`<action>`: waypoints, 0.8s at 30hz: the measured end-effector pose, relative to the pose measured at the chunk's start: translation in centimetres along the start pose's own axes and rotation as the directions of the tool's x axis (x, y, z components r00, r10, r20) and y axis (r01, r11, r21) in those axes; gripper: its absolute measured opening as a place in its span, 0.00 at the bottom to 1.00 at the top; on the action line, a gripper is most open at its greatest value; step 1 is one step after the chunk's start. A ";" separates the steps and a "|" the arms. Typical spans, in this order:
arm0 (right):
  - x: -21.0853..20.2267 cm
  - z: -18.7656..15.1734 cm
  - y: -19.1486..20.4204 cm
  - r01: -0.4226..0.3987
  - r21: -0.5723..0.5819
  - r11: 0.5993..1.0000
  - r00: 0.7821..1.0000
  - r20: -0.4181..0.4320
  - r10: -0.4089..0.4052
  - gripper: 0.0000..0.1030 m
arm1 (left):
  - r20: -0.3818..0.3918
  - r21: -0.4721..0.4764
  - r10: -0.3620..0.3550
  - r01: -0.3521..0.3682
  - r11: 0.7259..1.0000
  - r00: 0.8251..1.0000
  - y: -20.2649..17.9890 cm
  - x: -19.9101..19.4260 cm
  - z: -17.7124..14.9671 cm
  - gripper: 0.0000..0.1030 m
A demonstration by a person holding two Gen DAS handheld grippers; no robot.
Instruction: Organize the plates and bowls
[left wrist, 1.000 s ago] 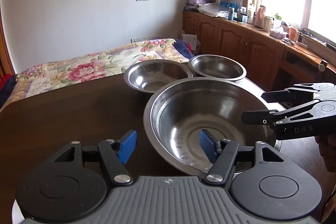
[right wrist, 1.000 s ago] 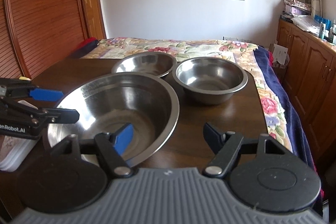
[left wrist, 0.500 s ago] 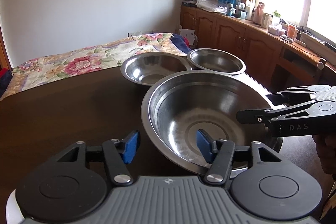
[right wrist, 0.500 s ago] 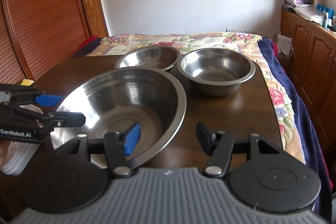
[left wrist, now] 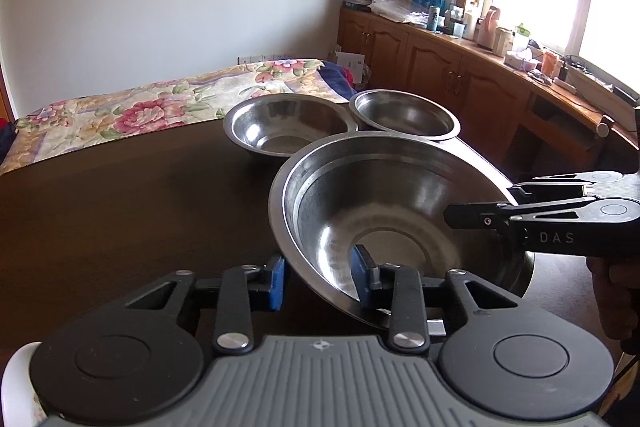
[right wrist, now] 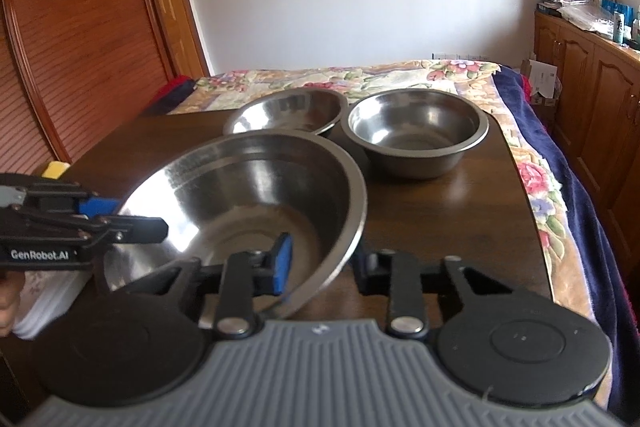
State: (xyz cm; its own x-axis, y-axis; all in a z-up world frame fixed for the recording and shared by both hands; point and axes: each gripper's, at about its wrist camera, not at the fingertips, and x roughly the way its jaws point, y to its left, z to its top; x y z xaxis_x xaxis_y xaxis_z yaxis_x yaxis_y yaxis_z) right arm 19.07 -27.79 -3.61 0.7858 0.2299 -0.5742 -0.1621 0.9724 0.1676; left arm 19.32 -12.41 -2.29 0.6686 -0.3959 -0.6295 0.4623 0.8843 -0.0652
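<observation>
Both grippers narrowed, left gripper (left wrist: 318,277) and right gripper (right wrist: 322,265) straddling large bowl (left wrist: 384,223) rim

A dark wooden table (right wrist: 460,211) carries three steel bowls: a large bowl (right wrist: 256,195) tilted at the near edge, a shallow bowl (right wrist: 288,111) and a deep bowl (right wrist: 416,135) side by side behind it.

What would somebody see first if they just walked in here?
The big steel bowl tipped up above the dark table, with the left gripper and right gripper each straddling its rim. Behind it sit two smaller steel bowls, touching side by side.
</observation>
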 end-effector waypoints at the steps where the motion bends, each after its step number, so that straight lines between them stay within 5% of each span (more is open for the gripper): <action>1: -0.1 0.0 0.0 0.002 0.004 1.000 1.000 0.001 -0.002 0.27 | 0.001 0.001 0.003 -0.003 1.000 1.000 -0.1 -0.1 -0.1 0.59; 24: -3.9 -0.9 1.9 -0.021 0.030 0.999 0.996 0.092 0.018 0.24 | 0.083 0.023 -0.022 0.020 1.000 0.996 -0.2 -4.9 -1.1 0.59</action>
State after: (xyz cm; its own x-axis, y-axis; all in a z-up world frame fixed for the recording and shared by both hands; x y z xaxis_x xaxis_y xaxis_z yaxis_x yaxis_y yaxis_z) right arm 15.16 -26.82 -1.83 0.8344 0.2429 -0.4948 -0.1607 0.9658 0.2033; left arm 15.31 -10.33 -0.07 0.7040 -0.4344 -0.5618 0.4887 0.8703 -0.0605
